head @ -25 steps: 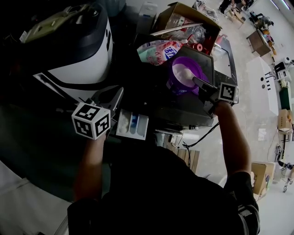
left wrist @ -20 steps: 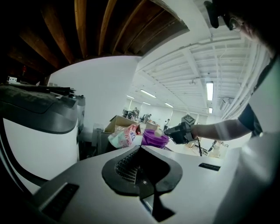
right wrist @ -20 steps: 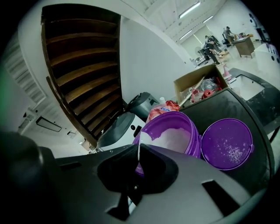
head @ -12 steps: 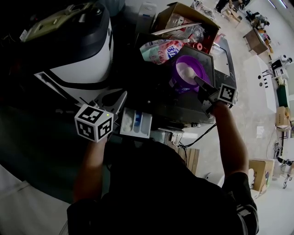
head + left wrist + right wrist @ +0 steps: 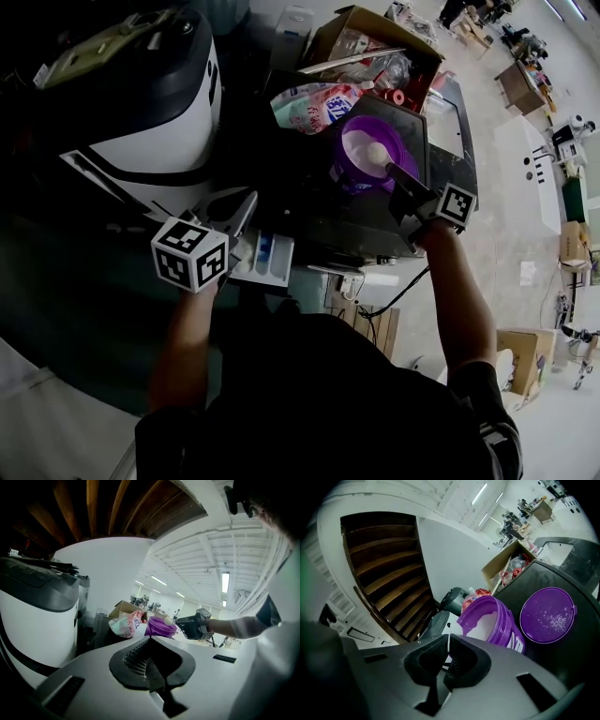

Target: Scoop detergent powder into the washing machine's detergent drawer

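Your right tongs (image 5: 448, 644) are pressed on the thin white handle of the scoop (image 5: 378, 152). Its bowl sits down in the white powder of the purple tub (image 5: 497, 620) straight ahead of them, so you seem to be at the loading step, with no powder carried over yet. The tub's lid (image 5: 547, 616) lies flat beside the tub, on the far side from your left tongs and dusted with grains, I think put there to keep the opening free. Your left tongs (image 5: 151, 641) are pressed together with nothing between the pads. They wait low and well apart from the tub, just beside the detergent drawer (image 5: 262, 258), which stands pulled out of the washing machine (image 5: 141, 112) on the side toward your right tongs. This looks like a ready position for steadying the drawer, but that is only my guess. The tub and lid rest on a black, dull top (image 5: 534, 581). Behind them stand an open cardboard box (image 5: 506, 566) full of packets and a pink detergent bag (image 5: 124, 623). The room is a large hall with a pale floor (image 5: 525, 187), a white ceiling with strip lights (image 5: 225, 581), desks far away, and brown wooden slats (image 5: 93, 508) overhead.
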### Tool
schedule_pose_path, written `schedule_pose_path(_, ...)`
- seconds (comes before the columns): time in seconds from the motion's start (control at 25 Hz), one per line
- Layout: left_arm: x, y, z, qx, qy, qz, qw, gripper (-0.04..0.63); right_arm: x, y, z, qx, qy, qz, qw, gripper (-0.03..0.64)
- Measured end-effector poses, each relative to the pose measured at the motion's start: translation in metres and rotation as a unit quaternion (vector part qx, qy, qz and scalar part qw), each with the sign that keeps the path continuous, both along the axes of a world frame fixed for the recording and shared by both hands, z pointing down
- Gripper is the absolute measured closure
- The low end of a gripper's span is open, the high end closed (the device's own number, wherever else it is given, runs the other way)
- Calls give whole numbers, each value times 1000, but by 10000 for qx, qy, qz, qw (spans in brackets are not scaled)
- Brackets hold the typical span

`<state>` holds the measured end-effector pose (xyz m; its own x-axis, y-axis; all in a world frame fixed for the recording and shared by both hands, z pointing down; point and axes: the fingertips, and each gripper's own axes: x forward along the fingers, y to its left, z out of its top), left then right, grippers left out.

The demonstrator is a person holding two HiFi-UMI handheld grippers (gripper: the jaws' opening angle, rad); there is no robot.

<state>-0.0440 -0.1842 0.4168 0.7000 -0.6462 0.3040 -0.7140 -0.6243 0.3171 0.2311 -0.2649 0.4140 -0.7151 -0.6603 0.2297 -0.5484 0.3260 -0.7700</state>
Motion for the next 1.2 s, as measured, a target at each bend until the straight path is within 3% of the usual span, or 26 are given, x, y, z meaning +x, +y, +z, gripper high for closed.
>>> schedule_pose_path(0.44,36,21,2,-180,-169,-27,9997,586,23,11,8,112,73,29,9999,595)
schedule_pose_path(0.72,39,30,-1,-193,-313,-154,9992,586,21,12,9,166,33,-43,9998,595)
schedule_pose_path(0.92,38,32,-3,-208,-291,-192,9992,586,22,14,9,165,376,30,9992,595)
schedule_pose_path(1.2,34,30,-5,-195,-231,-182,9994,586,20,10,-2,325,144,72,9993,595)
